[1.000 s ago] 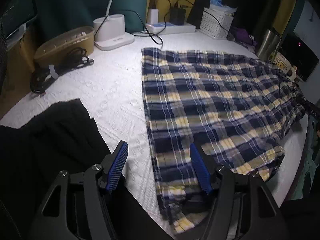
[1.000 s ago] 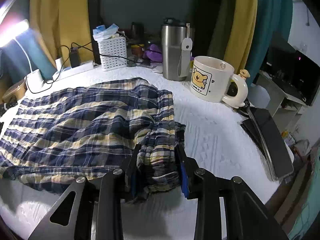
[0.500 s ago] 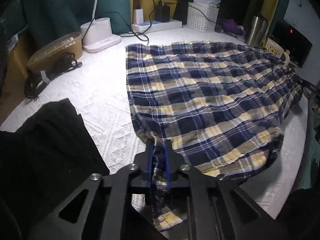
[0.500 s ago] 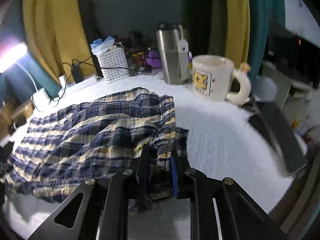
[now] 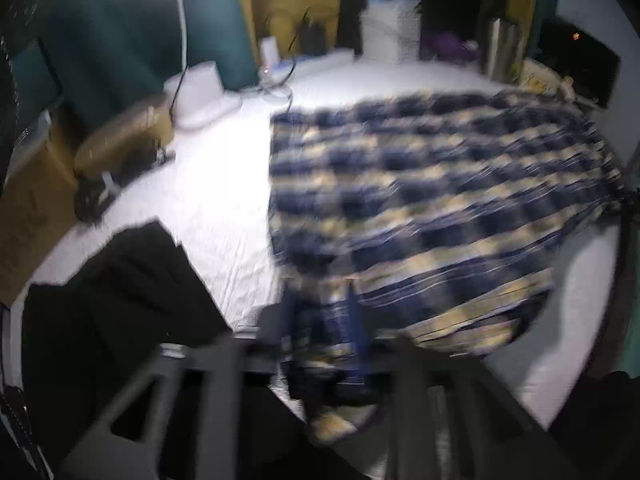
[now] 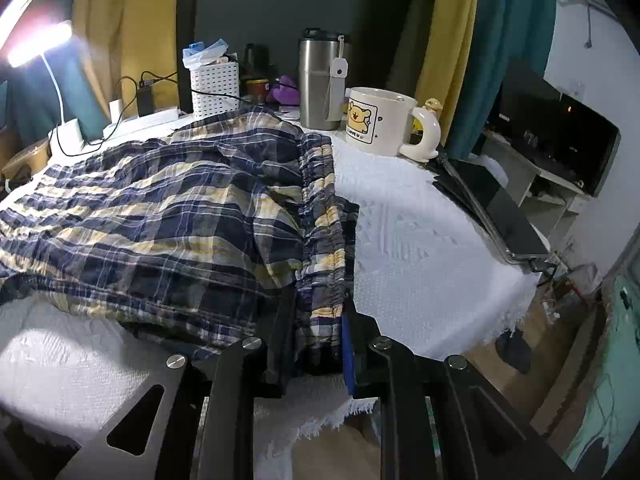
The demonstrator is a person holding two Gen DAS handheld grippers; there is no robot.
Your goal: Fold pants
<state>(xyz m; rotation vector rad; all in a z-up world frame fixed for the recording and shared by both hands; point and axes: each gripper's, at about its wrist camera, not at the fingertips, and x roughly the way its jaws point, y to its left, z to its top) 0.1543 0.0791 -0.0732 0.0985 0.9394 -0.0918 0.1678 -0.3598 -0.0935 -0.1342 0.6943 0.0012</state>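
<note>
Left wrist view, heavily blurred. Left gripper closed on the near hem corner of the plaid pants; cloth bunched between its blue pads. Pants spread across the white textured tablecloth, covering the right half. Bare cloth to the left of the pants' left edge. A black garment lies at near left, close beside that gripper, apart from the pants. Along the far edge: a white lamp base, a tan case, a white perforated basket.

Right wrist view, sharp. Right gripper clamped on the elastic waistband end of the pants, fabric raised off the cloth near the grip. The tablecloth is bare to the right of the waistband, its frayed edge hanging at near right. A steel tumbler and a bear mug stand just beyond the waistband's far end. A dark flat device lies along the right table edge, well apart from the pants.
</note>
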